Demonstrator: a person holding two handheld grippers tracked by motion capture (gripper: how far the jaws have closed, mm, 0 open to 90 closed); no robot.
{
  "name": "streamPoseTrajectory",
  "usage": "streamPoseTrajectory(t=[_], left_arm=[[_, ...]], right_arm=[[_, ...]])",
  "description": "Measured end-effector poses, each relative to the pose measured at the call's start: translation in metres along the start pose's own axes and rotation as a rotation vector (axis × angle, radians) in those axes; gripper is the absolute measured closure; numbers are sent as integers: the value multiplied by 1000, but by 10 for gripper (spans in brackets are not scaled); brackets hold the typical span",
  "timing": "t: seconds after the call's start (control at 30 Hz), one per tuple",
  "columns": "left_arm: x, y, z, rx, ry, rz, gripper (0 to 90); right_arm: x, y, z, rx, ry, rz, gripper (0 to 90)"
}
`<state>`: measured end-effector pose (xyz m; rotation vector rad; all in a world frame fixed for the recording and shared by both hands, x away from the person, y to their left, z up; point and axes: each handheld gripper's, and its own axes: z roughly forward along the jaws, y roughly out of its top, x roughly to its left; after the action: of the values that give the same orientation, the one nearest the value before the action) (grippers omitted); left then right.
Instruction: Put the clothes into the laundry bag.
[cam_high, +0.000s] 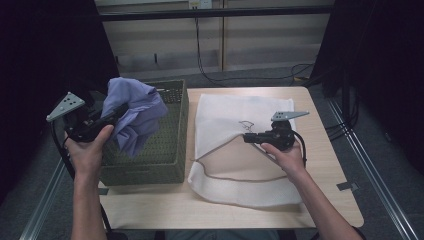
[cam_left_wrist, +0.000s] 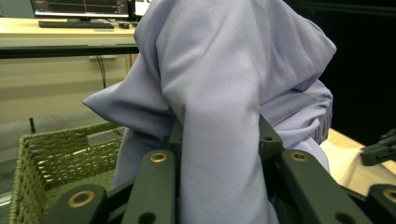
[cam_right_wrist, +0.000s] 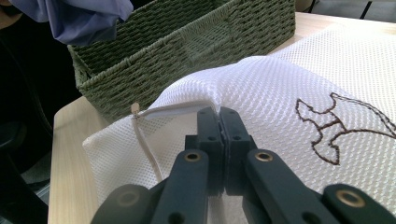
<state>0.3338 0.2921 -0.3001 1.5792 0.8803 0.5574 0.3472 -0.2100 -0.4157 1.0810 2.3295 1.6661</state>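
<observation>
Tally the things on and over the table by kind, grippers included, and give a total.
Lavender garment, held over the basket by the left gripper: 1
Green woven basket: 1
White mesh bag, its opening edge pinched by the right gripper: 1
Grippers: 2
Total: 5

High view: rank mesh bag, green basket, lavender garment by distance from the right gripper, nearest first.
From the right gripper:
1. White mesh bag, pinched at its zipper edge.
2. Green woven basket, to the bag's left.
3. Lavender garment, held over the basket's far-left side by the left gripper.
</observation>
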Motion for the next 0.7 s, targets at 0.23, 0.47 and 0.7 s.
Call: streamPoseTrajectory(t=[0.23, 0.47, 0.7], left_arm=[[-10, 7, -5, -18, -22, 17, 679], [-23, 17, -11, -30, -63, 41, 679], [-33, 20, -10, -35, -82, 57, 676]], right_arm=[[0, 0, -1, -1, -1, 1, 893], [0, 0, 0, 3, 4, -3, 893], [-1, 1, -1, 2, 3, 1, 893]])
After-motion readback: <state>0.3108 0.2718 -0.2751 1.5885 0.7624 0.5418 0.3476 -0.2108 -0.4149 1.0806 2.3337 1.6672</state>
